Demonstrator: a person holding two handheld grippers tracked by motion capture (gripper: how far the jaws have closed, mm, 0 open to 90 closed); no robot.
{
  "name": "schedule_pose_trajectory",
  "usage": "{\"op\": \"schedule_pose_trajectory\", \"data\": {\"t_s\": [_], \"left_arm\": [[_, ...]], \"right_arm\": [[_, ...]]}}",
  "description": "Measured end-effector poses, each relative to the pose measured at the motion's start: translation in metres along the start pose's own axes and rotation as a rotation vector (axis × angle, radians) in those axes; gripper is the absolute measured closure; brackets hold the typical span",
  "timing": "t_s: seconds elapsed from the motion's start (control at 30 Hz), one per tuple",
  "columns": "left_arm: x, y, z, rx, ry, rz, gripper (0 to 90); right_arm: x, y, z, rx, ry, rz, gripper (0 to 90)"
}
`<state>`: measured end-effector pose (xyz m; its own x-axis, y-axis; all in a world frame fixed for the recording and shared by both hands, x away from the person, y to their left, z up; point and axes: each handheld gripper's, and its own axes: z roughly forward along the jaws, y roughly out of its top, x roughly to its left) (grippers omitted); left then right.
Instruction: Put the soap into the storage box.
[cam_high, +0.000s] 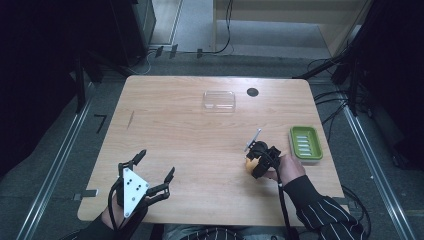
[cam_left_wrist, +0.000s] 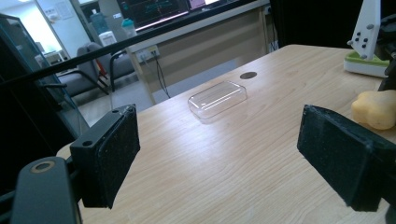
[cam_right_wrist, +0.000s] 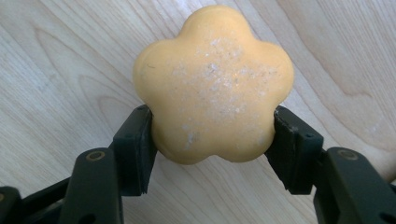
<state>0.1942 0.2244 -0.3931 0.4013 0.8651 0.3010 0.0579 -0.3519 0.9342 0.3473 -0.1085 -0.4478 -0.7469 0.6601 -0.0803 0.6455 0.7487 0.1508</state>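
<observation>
Wooden table (cam_high: 200, 150), person seated at the near edge, a gripper in each hand.

Right gripper (cam_high: 256, 161) is at the right-centre of the table, tipped down toward the top. Its jaws are clamped on a yellow flower-shaped soap (cam_right_wrist: 212, 81), one jaw against each side of the soap's lower lobes. The soap has five rounded lobes and a pale, dusty patch across its face. In the high view the soap (cam_high: 249, 162) peeks out just left of the gripper body; whether it rests on the wood or is lifted off it, I cannot tell. Striped sleeve (cam_high: 325, 212) runs back to the near right corner.

Left gripper (cam_high: 153, 174) sits near the near left edge, jaws spread wide apart, nothing between them. Grey three-cornered plate on top.

Green soap dish (cam_high: 306, 143) with ridged insert, just right of the right gripper, near the table's right edge.

Clear plastic lid (cam_high: 219, 100) lies flat toward the far side, centre. Small dark round spot (cam_high: 252, 92) just right of it.
</observation>
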Motion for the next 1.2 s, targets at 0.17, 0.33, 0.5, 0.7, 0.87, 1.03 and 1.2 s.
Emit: {"op": "schedule_pose_trajectory", "data": {"t_s": [0.17,0.33,0.5,0.7,0.87,1.03,1.2], "left_arm": [[0.000,0.000,0.000,-0.001,-0.001,-0.002,13.5],[0.000,0.000,0.000,-0.001,-0.001,0.000,13.5],[0.000,0.000,0.000,-0.001,-0.001,0.000,13.5],[0.000,0.000,0.000,-0.001,-0.002,-0.002,13.5],[0.000,0.000,0.000,-0.001,-0.002,-0.002,13.5],[0.001,0.000,0.000,-0.002,-0.001,-0.003,13.5],[0.000,0.000,0.000,-0.002,-0.002,-0.002,13.5]], "right_arm": [[-0.004,-0.002,-0.003,-0.008,-0.005,0.012,39.8],[-0.007,-0.004,-0.005,-0.017,-0.011,0.015,39.8],[-0.014,-0.009,-0.009,-0.031,-0.023,0.039,39.8],[-0.020,-0.013,-0.010,-0.037,-0.034,0.046,39.8],[-0.027,-0.016,-0.012,-0.041,-0.044,0.065,39.8],[-0.033,-0.020,-0.014,-0.051,-0.050,0.083,39.8],[-0.041,-0.025,-0.017,-0.059,-0.064,0.101,39.8]]}}
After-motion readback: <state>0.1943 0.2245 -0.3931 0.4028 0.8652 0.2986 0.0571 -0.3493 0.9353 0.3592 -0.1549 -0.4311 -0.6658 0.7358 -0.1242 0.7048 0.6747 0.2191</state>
